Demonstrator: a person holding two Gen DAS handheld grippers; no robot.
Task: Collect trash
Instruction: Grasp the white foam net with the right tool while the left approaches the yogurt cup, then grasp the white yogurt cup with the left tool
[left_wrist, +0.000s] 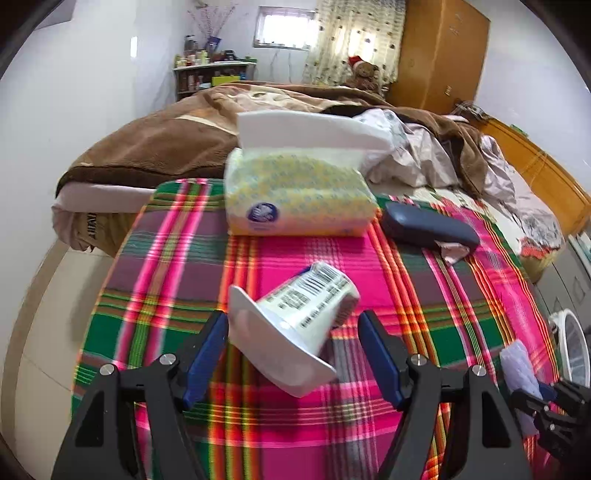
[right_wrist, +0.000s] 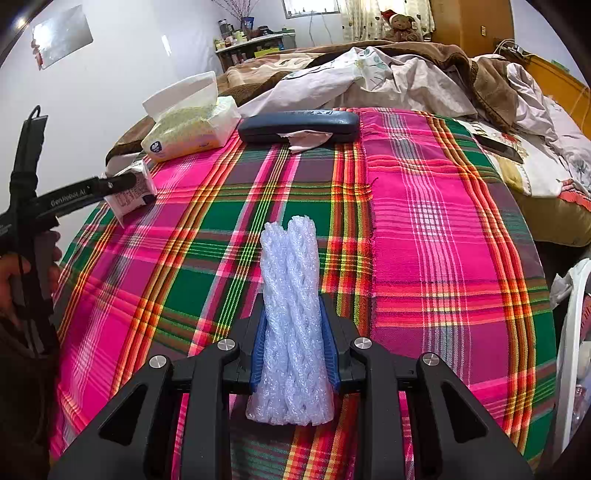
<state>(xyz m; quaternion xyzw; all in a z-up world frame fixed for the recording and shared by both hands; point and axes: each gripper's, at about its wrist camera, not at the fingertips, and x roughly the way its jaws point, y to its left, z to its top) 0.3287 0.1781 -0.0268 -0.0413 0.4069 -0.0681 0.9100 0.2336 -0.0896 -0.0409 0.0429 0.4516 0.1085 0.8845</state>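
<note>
A white plastic cup (left_wrist: 295, 325) with a barcode label lies on its side on the plaid cloth (left_wrist: 295, 424). My left gripper (left_wrist: 291, 332) is open, with its blue pads on either side of the cup's rim end. The cup also shows in the right wrist view (right_wrist: 129, 192) at the far left, between the left gripper's fingers. My right gripper (right_wrist: 293, 325) is shut on a white foam net sleeve (right_wrist: 290, 314), which stands up between the pads. The sleeve also shows at the right edge of the left wrist view (left_wrist: 519, 373).
A tissue pack (left_wrist: 295, 192) and a dark blue glasses case (left_wrist: 428, 225) with a crumpled scrap under it lie at the far side of the cloth. A messy bed with blankets (right_wrist: 406, 70) lies behind. A white basket rim (right_wrist: 569, 332) stands at the right.
</note>
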